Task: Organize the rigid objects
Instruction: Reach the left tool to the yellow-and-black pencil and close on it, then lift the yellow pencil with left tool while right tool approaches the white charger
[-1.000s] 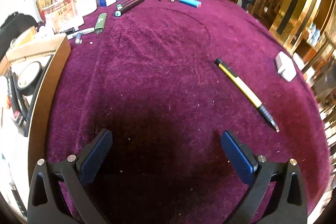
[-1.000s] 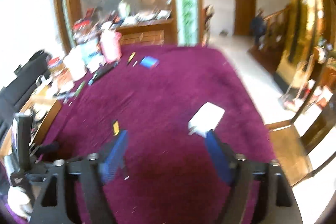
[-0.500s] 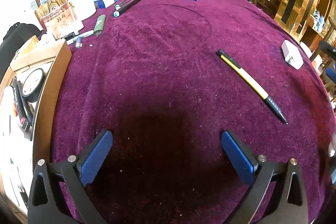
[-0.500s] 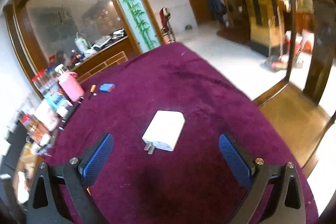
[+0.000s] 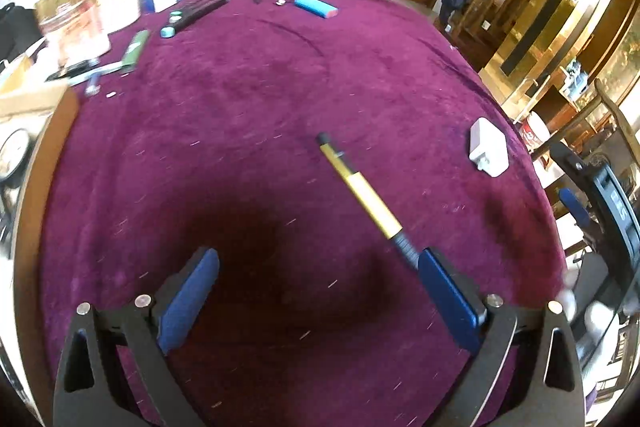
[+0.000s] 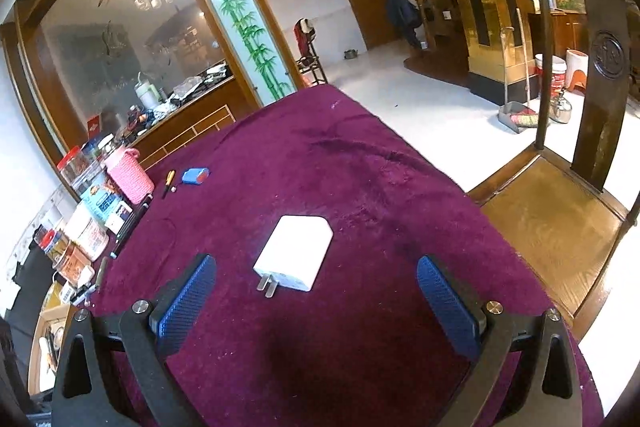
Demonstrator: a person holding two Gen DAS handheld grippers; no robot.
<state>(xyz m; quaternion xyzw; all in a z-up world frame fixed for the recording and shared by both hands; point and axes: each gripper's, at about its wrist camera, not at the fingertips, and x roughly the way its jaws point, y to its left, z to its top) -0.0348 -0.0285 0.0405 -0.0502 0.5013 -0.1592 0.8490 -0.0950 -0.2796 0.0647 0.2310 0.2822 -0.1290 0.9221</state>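
A yellow pen (image 5: 360,191) with a black grip lies slanted on the purple tablecloth (image 5: 248,99). Its dark tip runs behind the right finger of my left gripper (image 5: 316,267), which hangs open and empty just above the cloth. A white plug charger (image 5: 488,147) lies near the table's right edge. In the right wrist view the charger (image 6: 296,251) lies flat with its prongs toward me. My right gripper (image 6: 316,263) stands wide open around it, and neither pad touches it. My right gripper's blue pad (image 5: 572,203) also shows at the left wrist view's right edge.
At the far side lie a blue case (image 5: 316,7), black markers (image 5: 196,11), a green lighter (image 5: 136,47) and a small pen (image 6: 168,183). Jars and a pink knitted holder (image 6: 130,179) crowd the left rim beside a cardboard box (image 5: 24,107). A wooden chair (image 6: 560,207) stands right.
The left gripper slid toward the yellow pen, whose tip now meets its right finger. The right gripper rolled, sank and opened wider, and the charger now sits centred between its jaws.
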